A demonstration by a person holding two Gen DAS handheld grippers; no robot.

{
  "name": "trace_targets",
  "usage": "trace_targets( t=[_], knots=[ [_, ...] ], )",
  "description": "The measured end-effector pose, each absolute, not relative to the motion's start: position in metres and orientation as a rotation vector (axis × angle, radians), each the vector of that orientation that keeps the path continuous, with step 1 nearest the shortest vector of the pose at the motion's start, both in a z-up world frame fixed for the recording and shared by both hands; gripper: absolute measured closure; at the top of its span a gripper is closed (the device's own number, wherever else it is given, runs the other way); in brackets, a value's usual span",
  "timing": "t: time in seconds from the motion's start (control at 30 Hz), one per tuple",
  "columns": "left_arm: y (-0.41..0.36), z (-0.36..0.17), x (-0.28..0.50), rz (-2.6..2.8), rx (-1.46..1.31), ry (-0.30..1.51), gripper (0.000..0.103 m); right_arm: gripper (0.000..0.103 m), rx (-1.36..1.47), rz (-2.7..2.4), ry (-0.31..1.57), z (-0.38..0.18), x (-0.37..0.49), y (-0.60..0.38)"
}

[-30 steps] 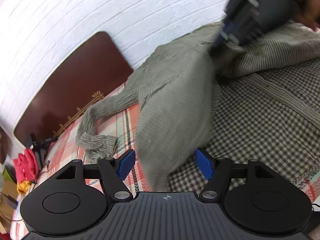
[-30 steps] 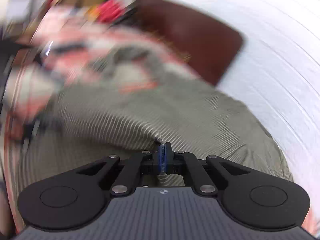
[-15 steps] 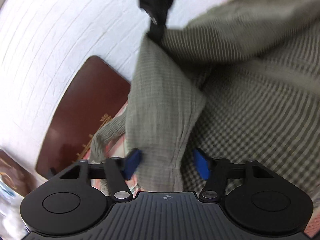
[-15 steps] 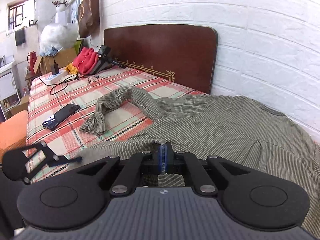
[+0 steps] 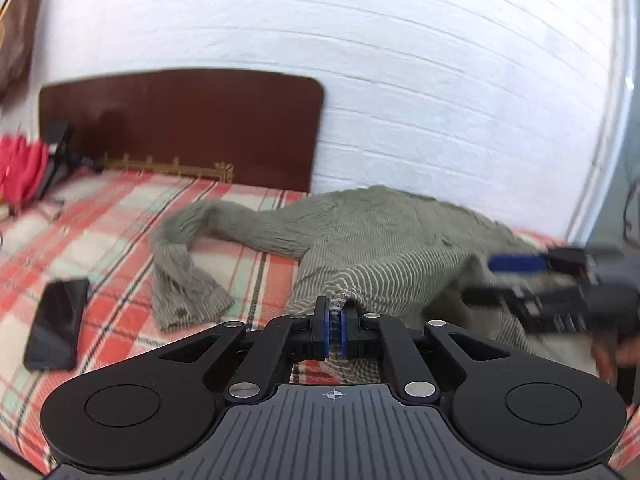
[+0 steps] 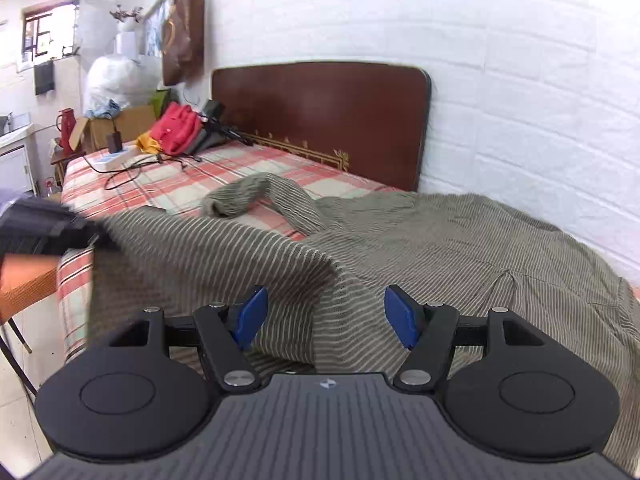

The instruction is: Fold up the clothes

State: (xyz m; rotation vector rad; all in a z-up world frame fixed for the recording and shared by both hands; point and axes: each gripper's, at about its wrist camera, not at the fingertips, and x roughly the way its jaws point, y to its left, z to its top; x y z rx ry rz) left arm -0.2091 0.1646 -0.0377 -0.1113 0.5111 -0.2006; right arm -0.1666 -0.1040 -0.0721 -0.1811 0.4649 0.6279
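- The bed (image 6: 168, 184), with its red checked cover, carries everything; your shirt (image 6: 460, 248), a grey-green striped one, lies spread over the side near the white brick wall (image 6: 520, 80), one sleeve (image 6: 256, 192) curling toward the headboard (image 6: 320, 112).
- The shirt looks light, soft and thin. I think it sags and slides easily, so take it at hems, corners or seams, not at the loose middle.
- Your left gripper (image 5: 334, 326) is closed tight on a fold of the shirt edge; the cloth bunches between the blue pads.
- Your right gripper (image 6: 326, 318) has its fingers wide apart, with a raised ridge of cloth between them, not pinched.
- A black phone (image 5: 56, 320) lies on the cover near the sleeve cuff; cables (image 6: 132, 168) and red clothes (image 6: 176, 128) stay farther away. The phone may hinder the sleeve.
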Motion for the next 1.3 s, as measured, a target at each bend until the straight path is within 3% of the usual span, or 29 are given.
trace_targets(
  t=[0.23,0.37,0.53,0.6,0.77,0.8,0.87,1.13,1.23,1.3],
  knots=[
    [0.175,-0.038,-0.214,-0.177,-0.14,0.524,0.102,0.035,-0.401,0.683,0.359,-0.091,-0.226,-0.081],
    [0.182,-0.038,-0.217,-0.163,-0.156,0.531,0.101,0.048,-0.476,0.722,0.373,-0.102,-0.232,-0.065],
    [0.181,-0.038,-0.221,-0.172,-0.154,0.533,0.1,0.05,-0.545,0.731,0.352,-0.112,-0.227,-0.038],
    [0.181,-0.036,-0.224,-0.178,-0.154,0.524,0.1,0.06,-0.583,0.708,0.368,-0.12,-0.216,-0.026],
    [0.187,-0.036,-0.225,-0.184,-0.171,0.518,0.099,0.063,-0.726,0.627,0.359,-0.144,-0.199,-0.006],
    [0.188,-0.036,-0.225,-0.18,-0.173,0.519,0.099,0.072,-0.734,0.617,0.351,-0.145,-0.196,-0.005],
    [0.191,-0.04,-0.224,-0.164,-0.169,0.53,0.099,0.101,-0.723,0.613,0.356,-0.141,-0.195,-0.008],
    [0.192,-0.071,-0.228,-0.072,-0.043,0.602,0.098,0.101,-0.353,0.876,0.53,-0.067,-0.219,-0.063],
    [0.187,-0.082,-0.236,-0.06,0.016,0.606,0.088,0.101,-0.24,0.987,0.589,-0.047,-0.227,-0.077],
    [0.178,-0.089,-0.242,-0.051,0.084,0.592,0.087,0.101,-0.214,1.024,0.603,-0.04,-0.234,-0.081]
  ],
)
